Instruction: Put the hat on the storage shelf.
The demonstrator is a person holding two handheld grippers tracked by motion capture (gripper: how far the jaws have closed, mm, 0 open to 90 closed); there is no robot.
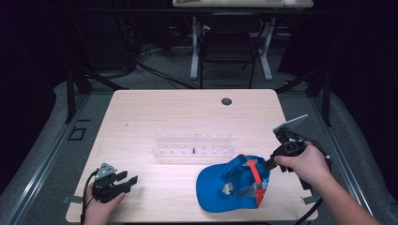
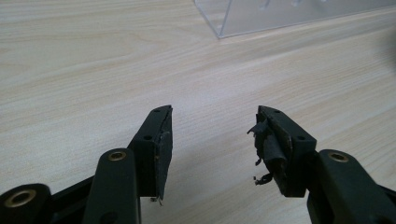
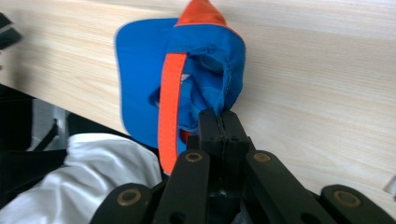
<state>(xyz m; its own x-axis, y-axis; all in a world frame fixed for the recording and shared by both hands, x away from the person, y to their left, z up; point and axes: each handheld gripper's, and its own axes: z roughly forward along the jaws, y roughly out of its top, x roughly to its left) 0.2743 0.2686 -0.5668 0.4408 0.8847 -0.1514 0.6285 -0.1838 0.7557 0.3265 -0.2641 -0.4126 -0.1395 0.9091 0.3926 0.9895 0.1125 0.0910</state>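
Cap [image 1: 233, 185] gripped at rear edge by right gripper [image 3: 219, 116], jaws clamped on fabric, lifting begun; left gripper [image 2: 212, 140] wide, empty, left of cap; placement pending, clear rack [image 1: 194, 144] behind cap

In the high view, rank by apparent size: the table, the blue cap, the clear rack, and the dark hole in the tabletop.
1. Table.
2. Blue cap and clear rack look alike in area, so I won't rank them; the cap sits nearer the camera.
3. Dark hole, smallest.

No readable text; cap [image 1: 233, 185] patch perhaps printed, too blurred.
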